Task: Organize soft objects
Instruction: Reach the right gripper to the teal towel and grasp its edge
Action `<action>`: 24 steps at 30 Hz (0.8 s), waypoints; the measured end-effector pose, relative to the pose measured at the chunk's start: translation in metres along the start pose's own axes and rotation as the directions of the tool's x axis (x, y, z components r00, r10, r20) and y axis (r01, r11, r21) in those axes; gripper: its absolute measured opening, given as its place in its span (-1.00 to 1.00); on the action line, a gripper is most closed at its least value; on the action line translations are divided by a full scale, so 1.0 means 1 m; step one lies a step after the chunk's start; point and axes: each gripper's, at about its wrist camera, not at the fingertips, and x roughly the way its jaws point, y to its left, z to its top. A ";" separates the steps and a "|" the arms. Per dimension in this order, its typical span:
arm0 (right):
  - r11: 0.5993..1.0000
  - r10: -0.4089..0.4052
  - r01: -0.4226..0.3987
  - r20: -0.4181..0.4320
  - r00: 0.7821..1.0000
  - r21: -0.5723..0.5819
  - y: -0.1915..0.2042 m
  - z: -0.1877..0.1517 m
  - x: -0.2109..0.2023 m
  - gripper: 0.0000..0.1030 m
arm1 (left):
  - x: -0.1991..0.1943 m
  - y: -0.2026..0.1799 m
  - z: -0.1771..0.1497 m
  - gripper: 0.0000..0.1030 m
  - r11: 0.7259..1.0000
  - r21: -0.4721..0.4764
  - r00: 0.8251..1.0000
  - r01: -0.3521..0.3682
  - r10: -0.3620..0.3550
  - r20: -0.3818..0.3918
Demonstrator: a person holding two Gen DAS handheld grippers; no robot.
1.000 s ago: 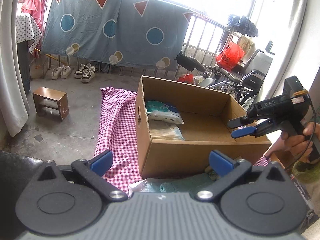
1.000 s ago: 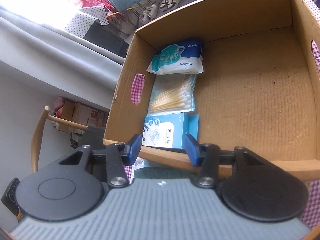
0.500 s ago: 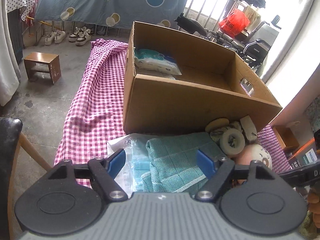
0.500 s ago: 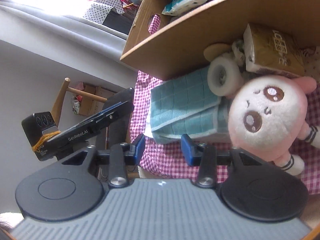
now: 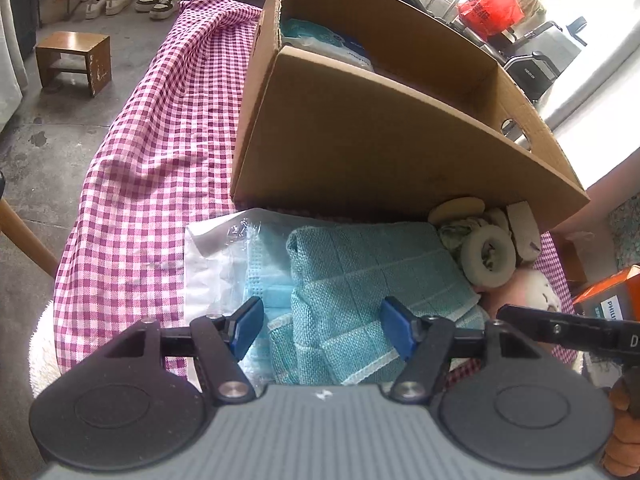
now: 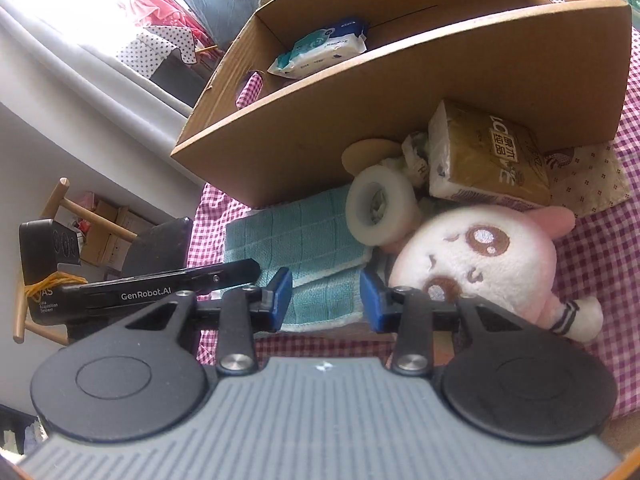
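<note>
Our left gripper [image 5: 320, 326] has dropped from the box [image 5: 400, 136] to the towel [image 5: 372, 280] just ahead, jaws narrowing but empty. Our right gripper [image 6: 325, 300] has likewise come down, half-closed and empty, plush [image 6: 484, 264] just right. We judge the towel's pickup next.

L gripper [image 5: 322, 330] jaws closing, R gripper [image 6: 325, 298] parted.

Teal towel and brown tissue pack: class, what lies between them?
The white foam ring, leaning on the teal towel, beside the tissue pack; right wrist view.
</note>
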 end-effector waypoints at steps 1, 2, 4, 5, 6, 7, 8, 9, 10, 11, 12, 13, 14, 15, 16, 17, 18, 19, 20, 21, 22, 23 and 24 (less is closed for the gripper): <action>1.000 -0.001 0.001 -0.001 1.000 -0.005 -0.001 0.003 0.002 -0.30 | 0.002 0.002 0.001 0.29 1.000 -0.010 1.000 0.007 -0.007 0.000; 1.000 -0.004 0.004 0.003 1.000 -0.014 -0.001 0.002 0.002 -0.30 | 0.002 0.002 0.002 0.28 1.000 -0.017 1.000 0.014 -0.013 0.004; 1.000 -0.012 0.012 0.011 1.000 -0.016 0.005 0.004 0.007 -0.29 | -0.002 0.003 0.004 0.28 0.999 -0.028 0.999 0.037 -0.037 0.012; 1.000 -0.011 0.011 0.013 1.000 -0.009 0.004 0.004 0.007 -0.30 | -0.005 0.003 0.005 0.29 0.998 -0.028 0.998 0.058 -0.057 0.024; 1.000 -0.010 0.010 0.015 1.000 -0.004 0.003 0.004 0.008 -0.30 | -0.007 0.002 0.006 0.28 0.997 -0.022 0.996 0.078 -0.077 0.035; 1.000 -0.005 0.005 0.019 1.000 0.005 0.000 0.005 0.001 -0.30 | -0.009 0.001 0.006 0.29 0.996 -0.017 0.996 0.086 -0.085 0.041; 1.000 -0.001 0.001 0.021 1.000 0.012 -0.001 0.007 -0.001 -0.30 | -0.011 -0.001 0.007 0.29 0.996 -0.005 0.995 0.092 -0.092 0.050; 1.000 0.001 -0.002 0.024 1.000 0.018 -0.002 0.006 -0.002 -0.30 | -0.011 -0.002 0.007 0.29 0.995 0.009 0.994 0.095 -0.095 0.052; 1.000 0.003 -0.003 0.025 1.000 0.023 -0.003 0.006 -0.002 -0.30 | -0.008 -0.004 0.007 0.28 0.996 0.019 0.995 0.090 -0.091 0.043; 1.000 0.004 -0.005 0.027 1.000 0.025 -0.003 0.007 -0.002 -0.30 | -0.003 -0.004 0.008 0.27 0.997 0.018 0.997 0.077 -0.077 0.027; 1.000 0.006 -0.006 0.028 1.000 0.027 -0.003 0.007 -0.002 -0.30 | 0.002 -0.004 0.008 0.27 0.998 0.012 0.998 0.068 -0.068 0.011; 1.000 0.007 -0.007 0.028 1.000 0.028 -0.002 0.007 -0.001 -0.30 | 0.005 -0.003 0.008 0.27 0.998 0.009 0.998 0.065 -0.065 0.002; 1.000 0.008 -0.008 0.028 1.000 0.027 -0.002 0.007 0.000 -0.30 | 0.008 -0.002 0.008 0.27 0.998 0.006 0.998 0.064 -0.064 0.000; 1.000 0.009 -0.009 0.029 1.000 0.026 -0.002 0.006 0.000 -0.30 | 0.007 -0.002 0.007 0.27 0.998 0.006 0.998 0.065 -0.065 0.006; 1.000 0.011 -0.012 0.030 0.999 0.026 -0.003 0.005 -0.003 -0.30 | 0.007 -0.003 0.008 0.17 0.998 0.008 0.998 0.067 -0.067 0.005; 1.000 0.014 -0.015 0.031 0.999 0.028 -0.004 0.005 -0.003 -0.30 | 0.007 -0.003 0.008 -0.04 0.998 0.008 0.998 0.068 -0.068 0.001; 0.999 0.017 -0.018 0.034 0.999 0.028 -0.005 0.005 -0.004 -0.30 | 0.007 -0.004 0.008 -0.15 0.998 0.012 0.998 0.062 -0.062 0.000; 0.999 0.019 -0.020 0.035 0.999 0.028 -0.006 0.005 -0.004 -0.30 | 0.008 -0.006 0.006 -0.33 0.999 0.026 0.999 0.041 -0.041 0.001; 0.999 0.021 -0.022 0.034 0.999 0.028 -0.006 0.005 -0.004 -0.30 | 0.007 -0.008 0.005 -0.55 0.999 0.044 1.000 0.024 -0.025 0.004; 0.999 0.022 -0.023 0.033 0.999 0.027 -0.007 0.005 -0.004 -0.30 | 0.007 -0.010 0.004 -0.66 0.998 0.053 1.000 0.019 -0.020 0.008; 0.999 0.022 -0.023 0.031 0.999 0.025 -0.007 0.004 -0.005 -0.30 | 0.005 -0.011 0.003 -0.72 0.998 0.053 1.000 0.019 -0.020 0.016; 0.999 0.022 -0.022 0.029 0.999 0.023 -0.006 0.004 -0.005 -0.30 | 0.003 -0.012 0.002 -0.74 0.998 0.058 1.000 0.022 -0.023 0.022; 1.000 0.019 -0.020 0.026 0.999 0.019 -0.006 0.005 -0.005 -0.30 | 0.002 -0.013 0.001 -0.75 0.998 0.062 0.999 0.017 -0.019 0.031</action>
